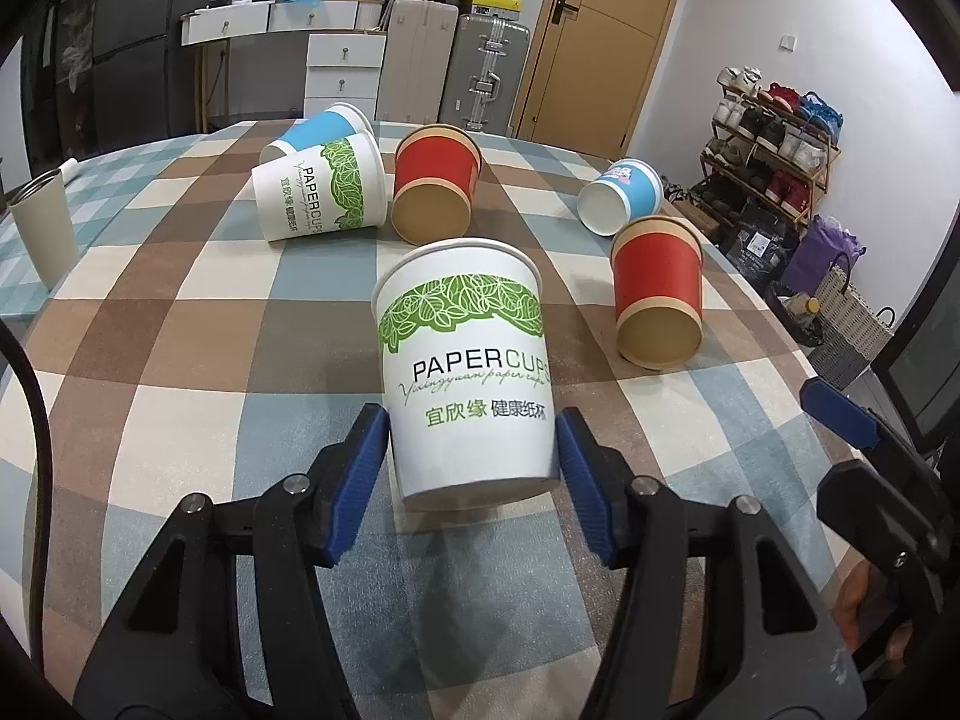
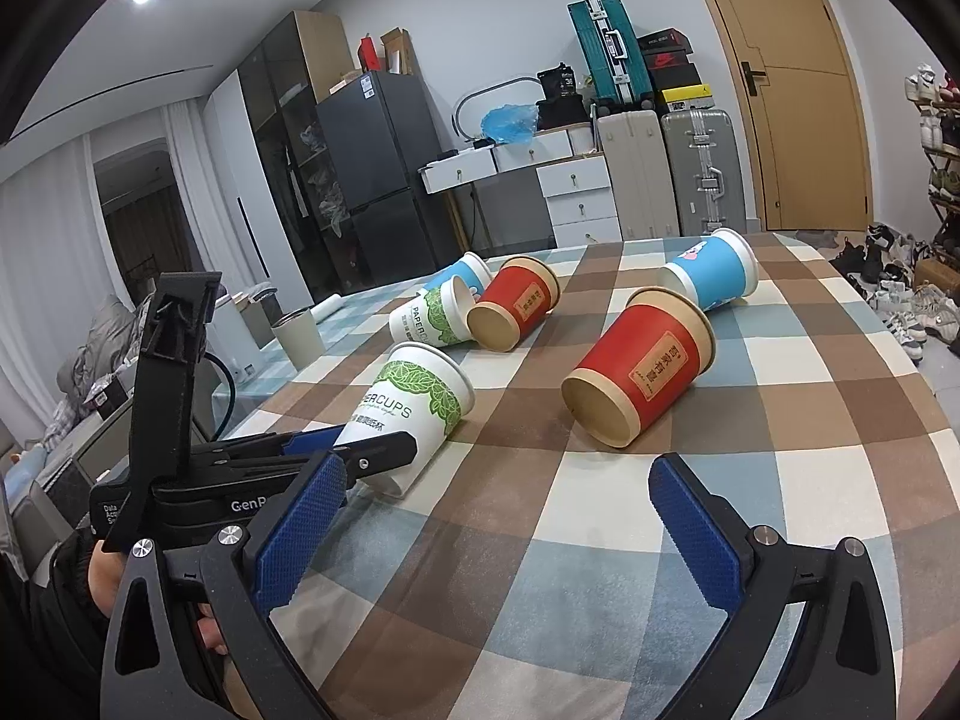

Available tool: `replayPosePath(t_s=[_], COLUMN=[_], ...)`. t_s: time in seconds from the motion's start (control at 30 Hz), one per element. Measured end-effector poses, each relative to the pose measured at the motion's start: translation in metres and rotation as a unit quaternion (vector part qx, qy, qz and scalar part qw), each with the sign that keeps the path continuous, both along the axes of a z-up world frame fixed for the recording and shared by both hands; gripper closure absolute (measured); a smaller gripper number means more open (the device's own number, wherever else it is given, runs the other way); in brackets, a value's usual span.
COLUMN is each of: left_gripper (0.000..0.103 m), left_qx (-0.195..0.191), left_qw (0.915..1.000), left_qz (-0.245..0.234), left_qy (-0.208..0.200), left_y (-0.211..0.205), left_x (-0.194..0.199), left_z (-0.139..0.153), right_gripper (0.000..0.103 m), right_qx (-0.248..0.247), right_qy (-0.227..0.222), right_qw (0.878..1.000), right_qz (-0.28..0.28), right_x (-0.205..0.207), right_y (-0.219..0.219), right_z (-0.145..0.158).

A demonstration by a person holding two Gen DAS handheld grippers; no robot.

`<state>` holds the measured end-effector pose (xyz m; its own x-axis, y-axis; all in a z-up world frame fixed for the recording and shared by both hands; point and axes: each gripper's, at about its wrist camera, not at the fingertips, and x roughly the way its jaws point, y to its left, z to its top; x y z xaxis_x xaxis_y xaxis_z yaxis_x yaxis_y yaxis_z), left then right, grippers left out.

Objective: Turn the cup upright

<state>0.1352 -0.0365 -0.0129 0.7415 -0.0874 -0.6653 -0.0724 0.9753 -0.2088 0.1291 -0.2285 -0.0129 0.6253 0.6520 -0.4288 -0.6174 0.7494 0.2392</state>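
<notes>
Checked cloth in brown, cream and blue covers the bench (image 1: 180, 312), with suitcases and a wooden door beyond. Between the blue pads of our left tongs (image 1: 471, 468) sits a white paper cup (image 1: 465, 372) printed with green leaves, its base nearest us and its rim tipped away; the pads flank its lower wall, and we cannot tell whether they press it. From the right wrist view the same cup (image 2: 414, 402) lies tilted on its side. Our right tongs (image 2: 498, 531) hang spread wide and empty over the cloth. We judge the cup light, thin and easily crushed, so a gentle squeeze low near the stiffer base suits best. Ahead lie more toppled cups, one a red cup (image 1: 657, 294).
</notes>
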Motion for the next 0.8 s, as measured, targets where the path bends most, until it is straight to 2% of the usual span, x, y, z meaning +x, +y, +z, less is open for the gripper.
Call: replayPosePath(t_s=[0.3,0.8], left_gripper=[0.048,0.048], left_qx=[-0.007,-0.012], left_qw=[0.9996,0.9986], left_qz=[0.009,0.006], left_qy=[-0.025,-0.052], left_y=[0.006,0.006], left_x=[-0.025,-0.097], left_z=[0.011,0.019], right_gripper=[0.0,0.0], right_qx=[0.002,-0.017], right_qy=[-0.002,-0.012], right_qw=[1.0,1.0], right_qz=[0.004,0.016], right_x=[0.001,-0.004], right_y=[0.001,0.008], right_z=[0.001,-0.002])
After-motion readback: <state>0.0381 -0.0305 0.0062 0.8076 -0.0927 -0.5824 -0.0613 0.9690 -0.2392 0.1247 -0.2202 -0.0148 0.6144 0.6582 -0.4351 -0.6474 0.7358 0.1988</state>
